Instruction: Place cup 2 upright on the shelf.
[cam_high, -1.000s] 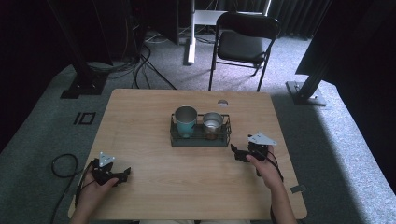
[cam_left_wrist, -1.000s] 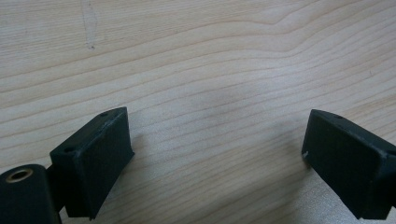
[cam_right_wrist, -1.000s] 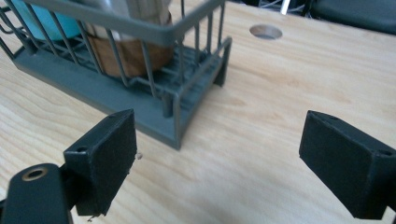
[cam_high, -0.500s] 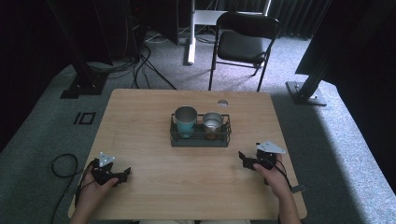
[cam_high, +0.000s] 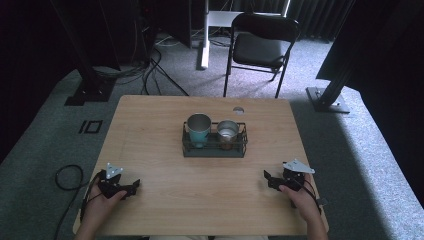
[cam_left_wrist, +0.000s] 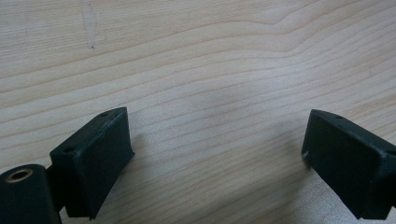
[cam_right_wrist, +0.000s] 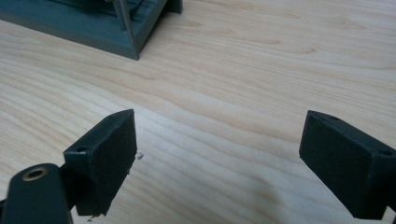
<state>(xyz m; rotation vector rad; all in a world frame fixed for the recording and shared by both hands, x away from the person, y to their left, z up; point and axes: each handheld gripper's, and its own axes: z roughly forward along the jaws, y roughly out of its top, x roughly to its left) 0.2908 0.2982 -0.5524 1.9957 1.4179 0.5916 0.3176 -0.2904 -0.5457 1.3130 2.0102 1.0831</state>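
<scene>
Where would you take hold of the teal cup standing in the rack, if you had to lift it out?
Probably by the rim of the teal cup, from straight above, one jaw inside and one outside: it stands upright and open-topped, with the rack walling its sides.

A light wooden table (cam_high: 165, 125) carries a dark wire rack (cam_high: 215, 148) at its middle, well ahead of both grippers. The left gripper (cam_high: 131, 186) rests on the near left edge, the right gripper (cam_high: 268, 179) on the near right (each with bare wood grain between its parted jaws).
</scene>
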